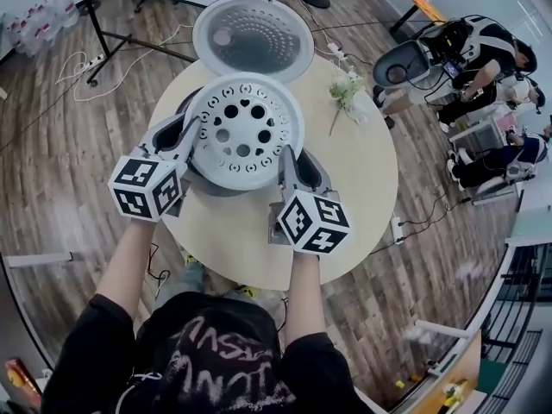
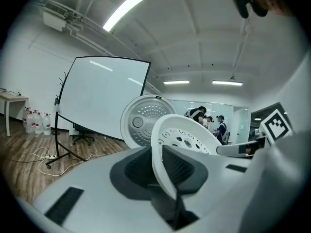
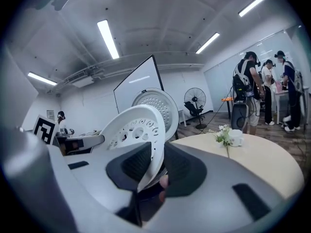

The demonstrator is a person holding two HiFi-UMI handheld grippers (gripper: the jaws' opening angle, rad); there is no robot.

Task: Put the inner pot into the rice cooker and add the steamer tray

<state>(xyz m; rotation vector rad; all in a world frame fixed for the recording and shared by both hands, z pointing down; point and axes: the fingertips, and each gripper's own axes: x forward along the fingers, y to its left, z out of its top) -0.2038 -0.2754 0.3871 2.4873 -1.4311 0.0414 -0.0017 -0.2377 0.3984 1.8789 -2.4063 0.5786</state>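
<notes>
The white perforated steamer tray [image 1: 244,132] hangs level between my two grippers, above the grey rice cooker body [image 1: 213,185], which it mostly hides. My left gripper [image 1: 194,134] is shut on the tray's left rim and my right gripper [image 1: 287,167] on its right rim. In the left gripper view the tray's rim [image 2: 160,154] stands clamped between the dark pads of my left gripper [image 2: 163,168]. The right gripper view shows the same on the other side of the tray [image 3: 131,130], pinched by my right gripper [image 3: 153,166]. The cooker's lid [image 1: 253,37] stands open behind. The inner pot is hidden.
The cooker stands on a round beige table [image 1: 366,175] with a small flower sprig in a white cup [image 1: 348,89] at the back right. A whiteboard stand [image 2: 104,98] and floor cables [image 1: 86,63] lie to the left. People work at the far right [image 1: 492,67].
</notes>
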